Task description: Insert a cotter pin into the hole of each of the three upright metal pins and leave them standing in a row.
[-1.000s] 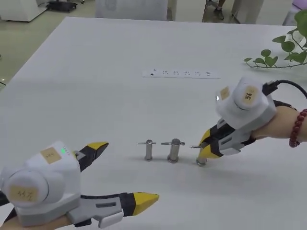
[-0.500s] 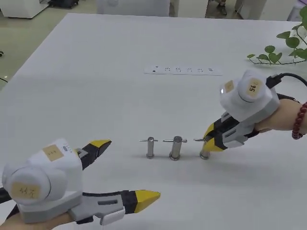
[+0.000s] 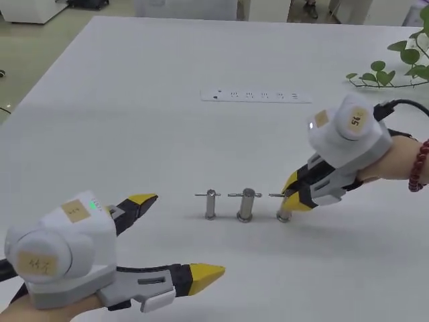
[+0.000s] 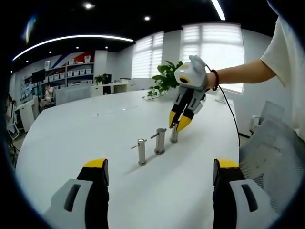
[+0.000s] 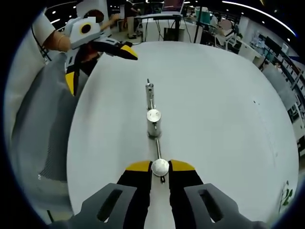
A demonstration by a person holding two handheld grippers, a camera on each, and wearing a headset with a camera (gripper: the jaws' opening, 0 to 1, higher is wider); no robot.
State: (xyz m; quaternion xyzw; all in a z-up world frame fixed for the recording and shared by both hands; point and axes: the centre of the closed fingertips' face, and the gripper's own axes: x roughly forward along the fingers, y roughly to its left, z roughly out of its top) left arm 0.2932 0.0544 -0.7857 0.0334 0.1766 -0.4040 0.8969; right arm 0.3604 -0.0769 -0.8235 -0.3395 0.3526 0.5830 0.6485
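The left gripper [image 3: 182,235] has a rounded white plastic housing, tan paper stickers [image 3: 70,213] with handwritten marks, a small green light [image 3: 89,205] and black jaws tipped yellow. The right gripper [image 3: 293,194] looks alike and trails a black cable [image 3: 402,103]. The person wears a dark red bead bracelet [image 3: 418,168] and a white short sleeve [image 4: 286,47].

Bright, even light — soft shadows, fisheye-warped edges.
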